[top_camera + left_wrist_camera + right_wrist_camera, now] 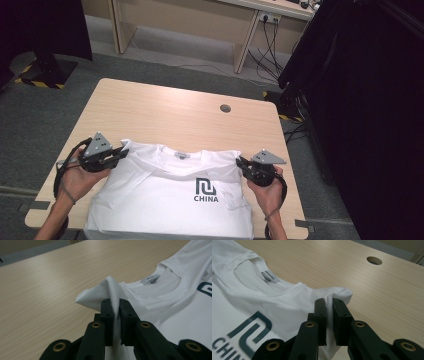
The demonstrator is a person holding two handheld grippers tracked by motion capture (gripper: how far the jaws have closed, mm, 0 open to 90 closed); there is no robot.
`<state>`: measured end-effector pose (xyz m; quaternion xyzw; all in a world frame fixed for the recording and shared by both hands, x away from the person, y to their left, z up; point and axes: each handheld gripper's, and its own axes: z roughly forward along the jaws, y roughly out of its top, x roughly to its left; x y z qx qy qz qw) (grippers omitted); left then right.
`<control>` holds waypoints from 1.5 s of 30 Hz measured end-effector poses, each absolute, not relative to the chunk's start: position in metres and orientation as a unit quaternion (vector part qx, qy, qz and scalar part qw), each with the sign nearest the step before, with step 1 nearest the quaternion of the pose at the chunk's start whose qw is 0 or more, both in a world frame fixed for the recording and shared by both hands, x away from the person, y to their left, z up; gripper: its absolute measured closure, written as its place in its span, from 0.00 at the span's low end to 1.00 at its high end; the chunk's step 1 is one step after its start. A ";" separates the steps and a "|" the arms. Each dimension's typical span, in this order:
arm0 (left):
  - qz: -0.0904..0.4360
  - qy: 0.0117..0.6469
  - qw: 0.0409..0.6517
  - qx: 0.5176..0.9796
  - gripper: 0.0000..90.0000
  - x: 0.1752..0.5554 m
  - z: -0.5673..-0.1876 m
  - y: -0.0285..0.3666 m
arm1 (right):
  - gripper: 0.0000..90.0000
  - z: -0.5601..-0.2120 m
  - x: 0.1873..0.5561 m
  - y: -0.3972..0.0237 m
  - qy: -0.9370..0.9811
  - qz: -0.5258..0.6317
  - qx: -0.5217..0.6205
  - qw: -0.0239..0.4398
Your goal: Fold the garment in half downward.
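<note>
With both the left gripper [114, 305] and right gripper [329, 303] clamped on the T-shirt [170, 200] shoulders either side of its collar [181, 156], lift both evenly, keeping the cloth taut.

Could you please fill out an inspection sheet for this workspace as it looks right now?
Surface: light wooden table, round cable hole near its far edge.
Job's things: white T-shirt lying front up, dark logo reading CHINA, neck label visible.
Clutter: nothing seen.
Grippers: left gripper shut on the shirt's shoulder fabric; right gripper shut on the other shoulder.
Cables: black cables hang below a wall socket behind the table.
Surroundings: grey floor, wooden furniture behind, black curtain at the right.
</note>
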<state>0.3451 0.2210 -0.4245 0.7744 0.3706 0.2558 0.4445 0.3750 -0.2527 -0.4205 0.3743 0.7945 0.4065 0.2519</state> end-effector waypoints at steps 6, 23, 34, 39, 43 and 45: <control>0.239 0.357 0.448 0.784 0.92 0.301 -0.432 0.224 | 0.92 -0.422 0.332 -0.260 0.805 0.402 0.359 0.247; 0.196 0.401 0.394 0.803 0.89 0.272 -0.493 0.225 | 0.92 -0.474 0.292 -0.252 0.864 0.289 0.339 0.235; 0.208 0.408 0.381 0.804 0.87 0.318 -0.489 0.218 | 0.92 -0.472 0.336 -0.252 0.856 0.278 0.354 0.255; 0.209 0.413 0.385 0.799 0.87 0.345 -0.489 0.216 | 0.92 -0.471 0.358 -0.252 0.852 0.273 0.362 0.263; 0.213 0.412 0.381 0.800 0.87 0.362 -0.488 0.213 | 0.92 -0.471 0.373 -0.252 0.849 0.270 0.368 0.267; 0.214 0.410 0.378 0.802 0.87 0.366 -0.487 0.212 | 0.92 -0.470 0.380 -0.252 0.847 0.270 0.372 0.268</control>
